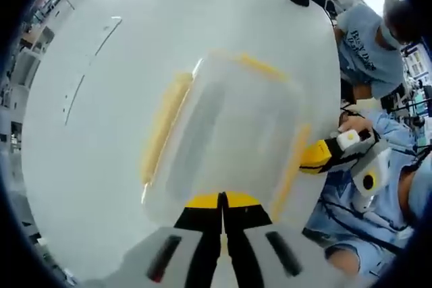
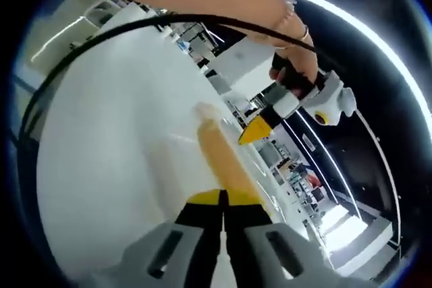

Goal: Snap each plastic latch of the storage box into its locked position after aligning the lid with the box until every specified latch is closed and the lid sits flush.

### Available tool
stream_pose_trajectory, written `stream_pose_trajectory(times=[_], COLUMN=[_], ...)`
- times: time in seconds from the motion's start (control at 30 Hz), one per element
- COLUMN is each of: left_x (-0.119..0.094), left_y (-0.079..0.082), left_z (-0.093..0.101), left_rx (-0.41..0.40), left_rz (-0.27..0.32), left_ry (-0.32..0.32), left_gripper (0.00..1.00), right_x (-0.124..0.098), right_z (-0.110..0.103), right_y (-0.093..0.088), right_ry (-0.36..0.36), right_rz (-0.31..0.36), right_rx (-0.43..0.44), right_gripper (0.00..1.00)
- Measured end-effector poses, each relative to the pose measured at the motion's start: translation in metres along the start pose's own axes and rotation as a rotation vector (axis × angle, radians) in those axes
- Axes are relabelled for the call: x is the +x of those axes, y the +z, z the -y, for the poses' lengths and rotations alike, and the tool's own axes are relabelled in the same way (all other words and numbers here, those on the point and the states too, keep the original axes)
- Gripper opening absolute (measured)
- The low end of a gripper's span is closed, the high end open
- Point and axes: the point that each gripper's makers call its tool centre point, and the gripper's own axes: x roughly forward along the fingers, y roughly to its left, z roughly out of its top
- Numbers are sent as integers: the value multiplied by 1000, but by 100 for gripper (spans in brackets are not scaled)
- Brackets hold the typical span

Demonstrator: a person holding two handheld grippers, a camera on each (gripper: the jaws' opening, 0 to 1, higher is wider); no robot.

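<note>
Two hand-held claws bear down on a clear plastic storage box [image 1: 226, 133] that sits on a white counter [image 1: 88, 139], its lid [image 1: 236, 109] on top and yellow latches along its edges. In the left gripper view the left claw [image 1: 222, 202] has its jaws together, yellow tips meeting at the box's near edge with nothing between them; it appears to be pressing there, not gripping. The right claw [image 1: 317, 156] comes in from the right of that view, its yellow tip at the right-hand latch [image 1: 294, 166]. Its own view looks straight along a long yellow latch [image 2: 219, 156], jaws drawn together just above it with nothing visibly between them, while the left claw [image 2: 251, 133] shows beyond, held in a hand [image 2: 297, 59] trailing a black cable [image 2: 135, 28].

The step looks like snapping latches down, and it is likely done best with closed tips used as a pusher: press squarely on the latch's outer lip, toward the box wall, while the other claw steadies the lid against sliding on the smooth counter.

The box is translucent and frosted, with rounded corners and no contents to be made out. The left-side latch [image 1: 164, 126] and far latch [image 1: 260, 65] lie along the lid's rim; whether any is fully locked cannot be told through the blur.
</note>
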Motion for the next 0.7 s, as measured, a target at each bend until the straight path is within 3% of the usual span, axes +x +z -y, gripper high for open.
stream_pose_trajectory(times=[0.07, 0.23, 0.5, 0.7], left_x=[0, 0, 2, 0], left_y=[0, 1, 0, 0], left_z=[1, -1, 3, 2], left_rx=[52, 58, 58, 68], left_rz=[4, -4, -73, -62], left_ry=[6, -8, 7, 13], left_gripper=[0, 0, 0, 0], right_x=[-2, -2, -4, -6], right_z=[1, -3, 2, 6], right_y=[-2, -3, -6, -10], right_ry=[-3, -5, -18, -18], right_rz=[-14, -19, -40, -63], right_rx=[1, -8, -19, -23], right_gripper=[0, 0, 0, 0])
